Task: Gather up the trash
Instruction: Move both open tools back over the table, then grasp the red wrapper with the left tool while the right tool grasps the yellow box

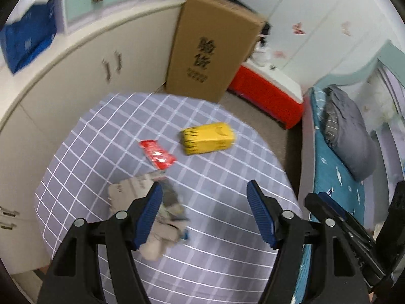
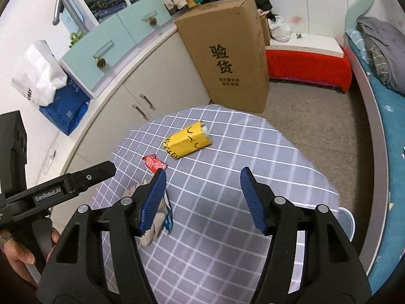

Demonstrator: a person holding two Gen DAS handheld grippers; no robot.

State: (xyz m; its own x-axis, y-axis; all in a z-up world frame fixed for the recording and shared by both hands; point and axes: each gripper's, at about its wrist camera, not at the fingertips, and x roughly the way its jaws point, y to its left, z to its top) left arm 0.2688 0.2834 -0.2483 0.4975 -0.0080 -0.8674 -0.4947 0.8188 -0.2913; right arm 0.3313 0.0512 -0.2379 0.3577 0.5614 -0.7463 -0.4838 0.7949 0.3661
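Observation:
A round table under a lilac checked cloth (image 1: 215,240) (image 2: 253,152) carries three bits of trash. A yellow carton (image 1: 208,138) (image 2: 188,141) lies on its side at the far part. A red wrapper (image 1: 158,153) (image 2: 154,163) lies flat to its left. A crumpled grey-beige paper wad (image 1: 168,228) (image 2: 152,236) sits nearest, partly behind the left finger in both views. My left gripper (image 1: 204,185) hangs open above the cloth, just right of the wad. My right gripper (image 2: 203,171) is open too, with nothing between its fingers, short of the carton.
A tall cardboard box (image 1: 215,45) (image 2: 233,50) stands behind the table against cream cupboards (image 1: 83,76). A red-and-white chest (image 2: 308,63) and a bed (image 1: 341,164) are on the right. A pale round rim (image 2: 348,217) shows beside the table. A hand (image 2: 17,255) holds the left gripper.

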